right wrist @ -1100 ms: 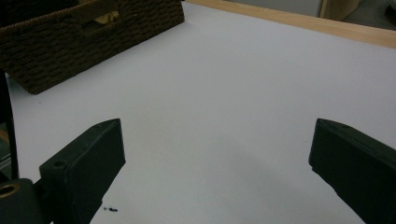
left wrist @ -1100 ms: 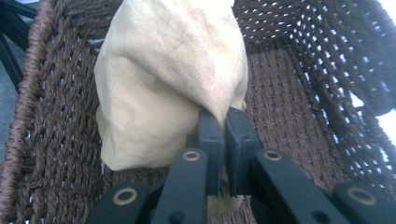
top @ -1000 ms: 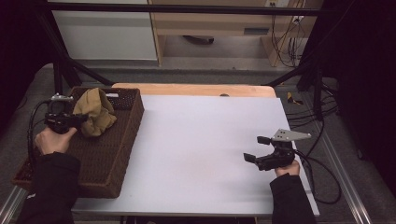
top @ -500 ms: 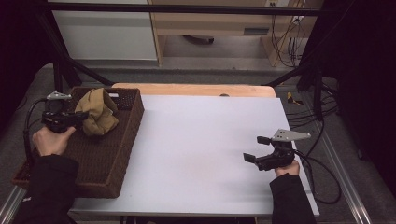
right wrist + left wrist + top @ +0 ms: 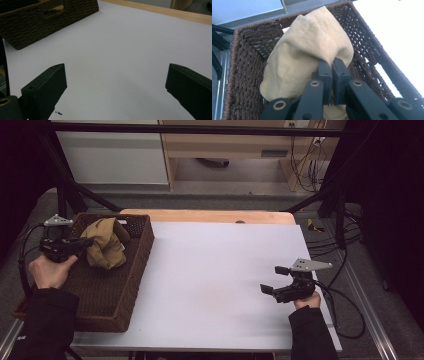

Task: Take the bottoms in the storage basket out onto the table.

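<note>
A tan cloth [image 5: 106, 248] [image 5: 307, 57] hangs bunched over the far end of a dark brown wicker basket [image 5: 135, 270] [image 5: 242, 82] at the table's left. My left gripper [image 5: 85, 245] [image 5: 331, 67] is shut on a fold of that cloth and holds it partly lifted above the basket floor. My right gripper [image 5: 272, 280] [image 5: 115, 82] stands open just above the bare white tabletop at the right, nothing between its jaws.
The white tabletop [image 5: 220, 275] [image 5: 120, 42] spreads between basket and right hand, with a wooden strip [image 5: 210, 216] along its far edge. Cables [image 5: 345, 295] trail off the right side. The basket's outer wall [image 5: 50, 20] is far off in the right gripper view.
The left hand has risen a little and shifted right, lifting the cloth higher out of the basket. The right hand has stayed where it was.
</note>
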`<state>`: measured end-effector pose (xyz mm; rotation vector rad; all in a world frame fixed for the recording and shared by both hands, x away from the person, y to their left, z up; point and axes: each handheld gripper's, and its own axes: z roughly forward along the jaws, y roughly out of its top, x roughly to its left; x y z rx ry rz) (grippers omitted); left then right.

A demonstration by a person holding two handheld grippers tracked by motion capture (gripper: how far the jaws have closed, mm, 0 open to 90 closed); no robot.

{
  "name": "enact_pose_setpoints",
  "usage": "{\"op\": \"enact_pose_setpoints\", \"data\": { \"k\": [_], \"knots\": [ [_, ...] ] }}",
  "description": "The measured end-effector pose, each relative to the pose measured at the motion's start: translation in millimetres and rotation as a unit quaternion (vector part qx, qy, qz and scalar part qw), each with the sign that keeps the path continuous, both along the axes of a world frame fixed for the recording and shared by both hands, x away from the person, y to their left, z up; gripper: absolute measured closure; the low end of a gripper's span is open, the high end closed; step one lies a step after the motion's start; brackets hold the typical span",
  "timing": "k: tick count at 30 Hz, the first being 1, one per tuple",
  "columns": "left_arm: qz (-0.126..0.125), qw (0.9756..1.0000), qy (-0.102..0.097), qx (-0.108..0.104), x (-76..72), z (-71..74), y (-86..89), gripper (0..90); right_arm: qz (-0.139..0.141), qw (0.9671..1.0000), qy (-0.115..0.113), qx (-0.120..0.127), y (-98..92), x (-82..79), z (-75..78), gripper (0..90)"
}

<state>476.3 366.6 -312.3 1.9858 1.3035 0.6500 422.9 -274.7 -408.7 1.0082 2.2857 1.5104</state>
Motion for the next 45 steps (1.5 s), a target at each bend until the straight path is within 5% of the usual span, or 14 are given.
{"op": "enact_pose_setpoints", "data": {
  "k": [45],
  "knots": [
    [-0.027, 0.9991, -0.030, -0.009, -25.1, 37.6, 2.3, 86.5, 0.001, 1.0000, -0.001, -0.001, 0.3, -0.1, 0.3, 4.2]
  ]
}}
